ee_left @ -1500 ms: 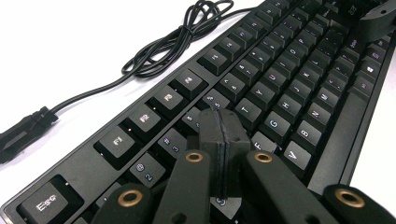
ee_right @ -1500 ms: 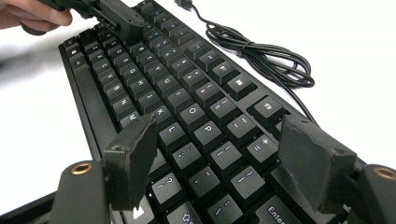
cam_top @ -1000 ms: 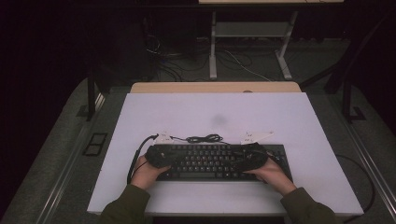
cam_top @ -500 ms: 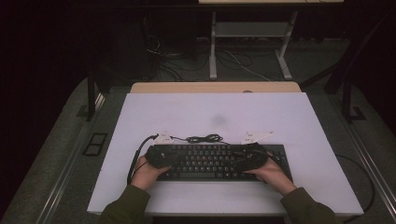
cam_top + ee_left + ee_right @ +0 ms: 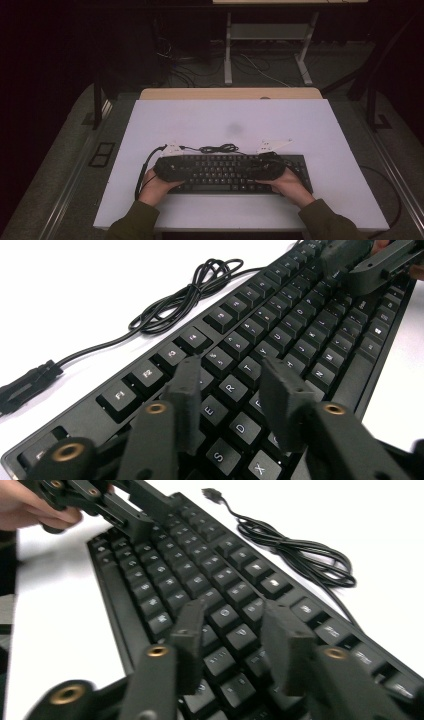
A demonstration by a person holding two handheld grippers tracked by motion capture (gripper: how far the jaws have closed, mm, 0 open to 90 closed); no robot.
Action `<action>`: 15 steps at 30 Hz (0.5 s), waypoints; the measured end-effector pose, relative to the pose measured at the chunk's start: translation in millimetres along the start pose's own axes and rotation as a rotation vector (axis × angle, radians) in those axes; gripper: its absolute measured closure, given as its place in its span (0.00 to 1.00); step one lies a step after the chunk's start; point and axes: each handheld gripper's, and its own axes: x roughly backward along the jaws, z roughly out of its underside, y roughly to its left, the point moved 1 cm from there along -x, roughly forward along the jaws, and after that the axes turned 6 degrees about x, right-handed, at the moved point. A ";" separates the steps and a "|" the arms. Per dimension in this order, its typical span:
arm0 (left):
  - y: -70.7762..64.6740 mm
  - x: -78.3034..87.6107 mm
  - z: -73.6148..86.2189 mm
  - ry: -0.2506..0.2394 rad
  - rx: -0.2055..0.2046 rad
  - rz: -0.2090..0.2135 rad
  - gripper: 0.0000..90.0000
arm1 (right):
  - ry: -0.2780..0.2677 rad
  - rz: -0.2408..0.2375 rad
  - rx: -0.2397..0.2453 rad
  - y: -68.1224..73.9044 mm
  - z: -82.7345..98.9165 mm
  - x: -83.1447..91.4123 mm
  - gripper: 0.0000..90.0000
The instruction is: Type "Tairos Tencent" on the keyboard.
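Note:
A black keyboard (image 5: 225,172) lies along the near part of the white table (image 5: 225,120). Its coiled black cable (image 5: 217,148) rests just behind it. My left gripper (image 5: 172,170) hovers over the keyboard's left end. In the left gripper view its jaws (image 5: 230,370) have just been opening and stand apart above the letter keys (image 5: 300,325), with nothing between them. My right gripper (image 5: 267,167) sits over the right end. Its jaws (image 5: 235,612) have just been closing, and a gap remains above the keys (image 5: 200,565) with nothing gripped.
The cable's plug (image 5: 25,385) lies loose on the table left of the keyboard. A wooden desk edge (image 5: 230,93) runs behind the table. Metal legs and floor cables (image 5: 260,65) stand beyond it. Bare table surface stretches behind the keyboard.

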 end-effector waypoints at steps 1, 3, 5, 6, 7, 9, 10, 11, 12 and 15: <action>-0.2 0.9 0.5 0.002 0.003 -0.003 0.62 | -0.001 -0.008 0.001 0.5 -0.7 -0.9 0.78; -0.2 2.4 1.8 -0.003 0.004 -0.007 0.60 | 0.000 -0.019 0.001 0.9 -1.3 -1.8 0.81; -0.7 4.3 3.6 -0.013 0.018 -0.009 0.54 | 0.008 -0.047 0.009 2.9 -3.2 -6.1 0.88; -0.5 5.3 4.4 -0.015 0.019 -0.012 0.54 | 0.008 -0.047 0.009 2.9 -3.2 -6.1 0.88; -0.1 6.4 5.6 -0.018 0.023 -0.016 0.51 | 0.011 -0.070 0.021 4.1 -5.9 -9.1 0.94; 0.6 8.5 7.5 -0.020 0.030 -0.019 0.50 | 0.013 -0.080 0.024 4.5 -6.8 -9.9 0.96; 0.9 9.8 8.5 -0.024 0.033 -0.022 0.47 | 0.014 -0.097 0.031 6.3 -9.2 -12.5 0.99; 1.1 11.2 9.4 -0.028 0.035 -0.024 0.47 | 0.014 -0.097 0.031 6.3 -9.2 -12.5 0.99; 1.3 12.5 10.3 -0.031 0.037 -0.026 0.46 | 0.016 -0.106 0.034 7.1 -10.2 -14.0 0.99; 1.5 16.1 13.2 -0.035 0.042 -0.034 0.43 | 0.026 -0.128 0.049 9.1 -12.4 -19.2 0.99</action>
